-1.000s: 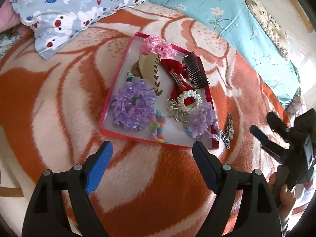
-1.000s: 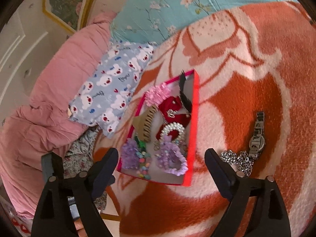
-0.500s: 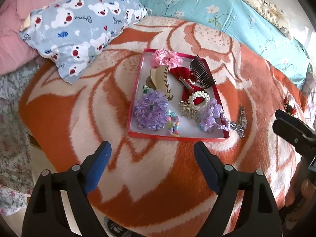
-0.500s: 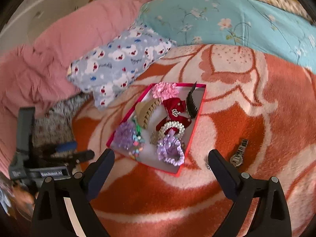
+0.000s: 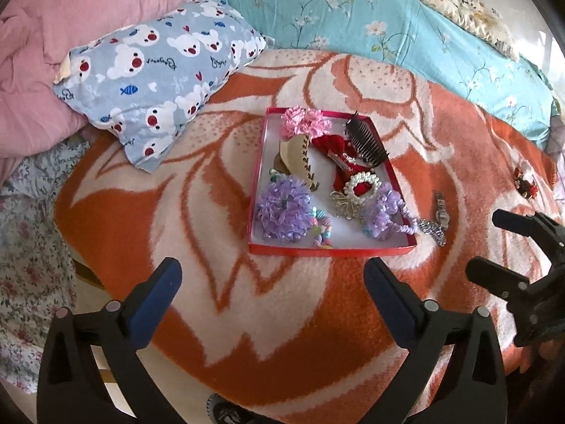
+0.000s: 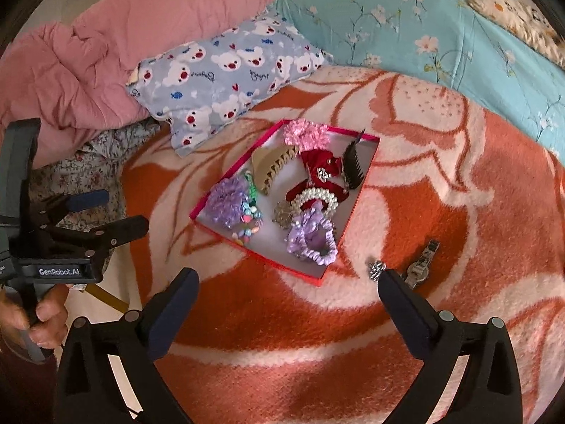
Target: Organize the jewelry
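Note:
A red-rimmed tray (image 5: 332, 251) (image 6: 254, 252) lies on an orange and white blanket. It holds a purple scrunchie (image 5: 282, 212), a pink one (image 5: 305, 122), a beige claw clip (image 5: 298, 159), a black comb (image 5: 365, 141), a red bow, a pearl bracelet (image 5: 363, 183) and beads. On the blanket just right of the tray lie a silver watch (image 5: 441, 210) (image 6: 420, 265) and a glittery chain (image 5: 432, 229) (image 6: 376, 268). My left gripper (image 5: 272, 272) hovers near the tray's front edge, jaws opening, nothing between them. My right gripper (image 6: 287, 279) hangs over the blanket near the chain, jaws also opening and empty.
A bear-print pillow (image 5: 159, 70) lies behind the tray at the left, teal floral bedding (image 5: 388, 24) at the back and a pink duvet (image 5: 53, 35) at far left. A small red ornament (image 5: 526, 182) sits on the blanket at far right. The bed edge drops off at lower left.
Both grippers have drawn back and risen, so the tray looks smaller and more of the bed shows. Both views have rolled toward level, and the jaws stand wider apart.

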{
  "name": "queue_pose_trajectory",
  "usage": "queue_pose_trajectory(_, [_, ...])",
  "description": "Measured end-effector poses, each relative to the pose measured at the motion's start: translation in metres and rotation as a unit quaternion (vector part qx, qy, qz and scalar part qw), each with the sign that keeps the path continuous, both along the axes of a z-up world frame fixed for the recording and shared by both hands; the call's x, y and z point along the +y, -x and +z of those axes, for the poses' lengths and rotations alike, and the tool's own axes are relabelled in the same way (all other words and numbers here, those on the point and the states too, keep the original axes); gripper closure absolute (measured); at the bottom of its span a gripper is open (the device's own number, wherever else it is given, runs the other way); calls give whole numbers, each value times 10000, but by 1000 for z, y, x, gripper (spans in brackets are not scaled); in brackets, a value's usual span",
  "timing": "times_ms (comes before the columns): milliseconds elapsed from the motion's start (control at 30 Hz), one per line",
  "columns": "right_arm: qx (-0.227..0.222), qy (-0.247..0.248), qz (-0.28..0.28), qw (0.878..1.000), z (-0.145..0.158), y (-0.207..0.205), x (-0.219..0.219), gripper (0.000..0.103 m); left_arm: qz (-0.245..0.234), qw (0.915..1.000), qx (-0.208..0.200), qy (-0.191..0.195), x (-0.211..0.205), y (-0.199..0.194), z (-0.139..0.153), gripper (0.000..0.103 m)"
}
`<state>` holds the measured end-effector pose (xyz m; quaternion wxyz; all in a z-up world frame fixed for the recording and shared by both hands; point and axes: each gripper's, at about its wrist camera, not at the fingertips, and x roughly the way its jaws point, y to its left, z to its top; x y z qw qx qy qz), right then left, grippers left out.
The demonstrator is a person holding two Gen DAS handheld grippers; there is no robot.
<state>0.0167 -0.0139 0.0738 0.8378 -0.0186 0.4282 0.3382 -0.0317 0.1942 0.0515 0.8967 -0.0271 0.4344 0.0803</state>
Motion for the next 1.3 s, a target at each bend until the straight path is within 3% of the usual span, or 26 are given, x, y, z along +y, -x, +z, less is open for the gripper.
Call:
queue_pose_trajectory(400, [257, 162, -366, 9989, -43, -5, 9, 1, 235, 9993, 285, -45, 3, -5, -36, 0])
queue_pose_trajectory(800, [53, 52, -364, 9993, -29, 1, 8, 1, 166, 9998, 126, -64, -1, 0, -24, 0])
queue_pose_trajectory(1300, [104, 13, -339, 9994, -28, 1, 9, 1, 122, 9999, 77, -46, -6, 1, -19, 0])
